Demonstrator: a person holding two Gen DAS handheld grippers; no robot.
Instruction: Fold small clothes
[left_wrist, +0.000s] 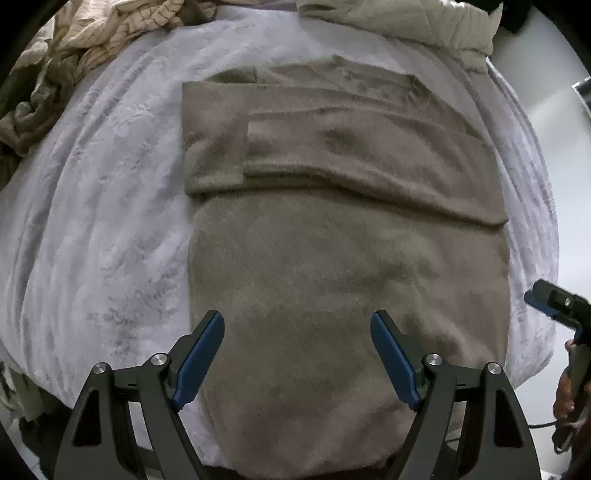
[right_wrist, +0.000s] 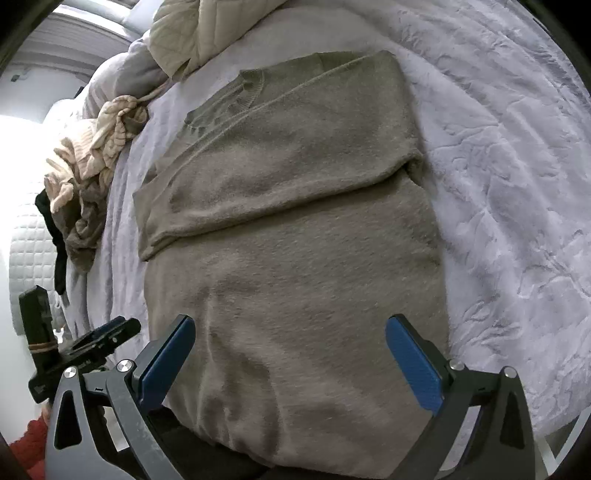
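Both views are dim and soft, with visible grain and a cool cast. Fisheye distortion bows the bedspread (left_wrist: 103, 229) outward and leaves black corners. In the right wrist view, strong daylight blows out the left edge to pure white. The taupe sweater (right_wrist: 295, 258) shows only faint, diffuse shadows under its folds. Fine knit detail blurs away.

Under me a pale lilac bedspread (right_wrist: 517, 184) covers the bed, creased and faintly patterned. A cream quilt (right_wrist: 184, 33) is bunched at the top of my right view. At that view's left edge I see a white quilted panel (right_wrist: 26, 251), with bright daylight above it. In my left view, a plain white wall (left_wrist: 532, 74) fills the upper right.
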